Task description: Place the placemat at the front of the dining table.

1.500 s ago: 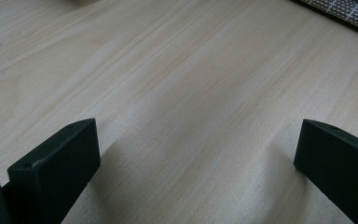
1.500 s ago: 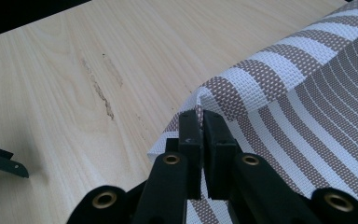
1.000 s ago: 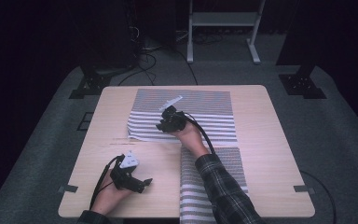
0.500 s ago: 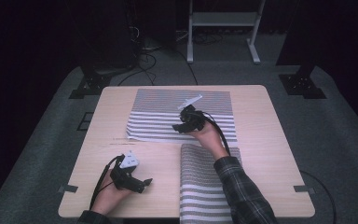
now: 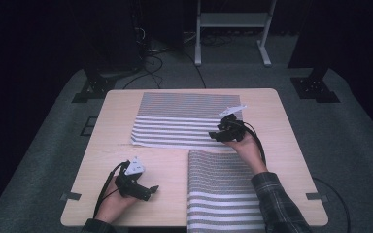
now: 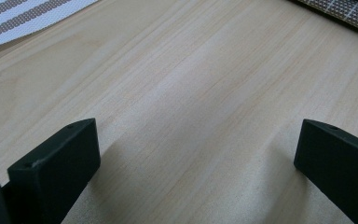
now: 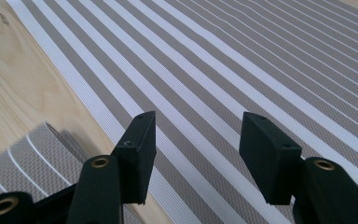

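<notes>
A person is working at a pale wooden table (image 5: 107, 141) with a gripper in each hand, and two striped cloths are lying on it. The larger striped cloth (image 5: 184, 119) is lying flat across the far middle of the table. The right gripper (image 5: 218, 136) is hovering over that cloth's near right corner, pointing leftward along its near edge. Its jaws have just been opening and are now standing part-way apart with nothing between them; in the right gripper view they are floating above the stripes of the larger striped cloth (image 7: 242, 70) without pinching any of it. The folded striped cloth (image 5: 223, 189) is lying just on the near side of the larger one, running down to the table's near edge, and the person's right forearm in a plaid sleeve (image 5: 277, 204) is crossing over it. The left gripper (image 5: 148, 191) is resting well to the left of the folded cloth, near the table's near edge. Its jaws are standing wide, holding nothing, with bare wood between them.
</notes>
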`<state>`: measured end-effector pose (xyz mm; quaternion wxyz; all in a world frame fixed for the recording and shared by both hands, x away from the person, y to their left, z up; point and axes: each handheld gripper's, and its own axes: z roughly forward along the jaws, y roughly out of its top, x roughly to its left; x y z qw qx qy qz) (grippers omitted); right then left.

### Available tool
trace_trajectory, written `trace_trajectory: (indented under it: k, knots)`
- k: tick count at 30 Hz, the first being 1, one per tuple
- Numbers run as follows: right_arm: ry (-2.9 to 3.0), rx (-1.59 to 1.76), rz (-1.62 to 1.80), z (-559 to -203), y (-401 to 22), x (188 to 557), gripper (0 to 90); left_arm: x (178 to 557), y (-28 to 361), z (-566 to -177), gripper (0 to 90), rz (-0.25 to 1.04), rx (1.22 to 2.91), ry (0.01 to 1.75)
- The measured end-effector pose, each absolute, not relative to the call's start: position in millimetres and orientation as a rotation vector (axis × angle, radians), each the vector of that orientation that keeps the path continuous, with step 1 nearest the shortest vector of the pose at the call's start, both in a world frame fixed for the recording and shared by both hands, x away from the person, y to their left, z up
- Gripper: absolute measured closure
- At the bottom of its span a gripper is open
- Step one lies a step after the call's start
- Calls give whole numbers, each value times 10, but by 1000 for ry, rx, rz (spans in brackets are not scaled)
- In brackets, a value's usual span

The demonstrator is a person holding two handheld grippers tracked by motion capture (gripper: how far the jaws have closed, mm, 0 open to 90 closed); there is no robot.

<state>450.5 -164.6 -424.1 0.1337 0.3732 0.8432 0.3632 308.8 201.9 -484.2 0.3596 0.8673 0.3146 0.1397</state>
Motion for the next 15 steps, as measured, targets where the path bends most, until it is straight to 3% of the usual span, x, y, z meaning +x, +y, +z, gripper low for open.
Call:
trace_trajectory:
  k: [15]
  knots:
    - [2392, 1171, 965, -4519, -2220, 4311, 407, 3085, 2020, -4840, 0, 359, 2239, 812]
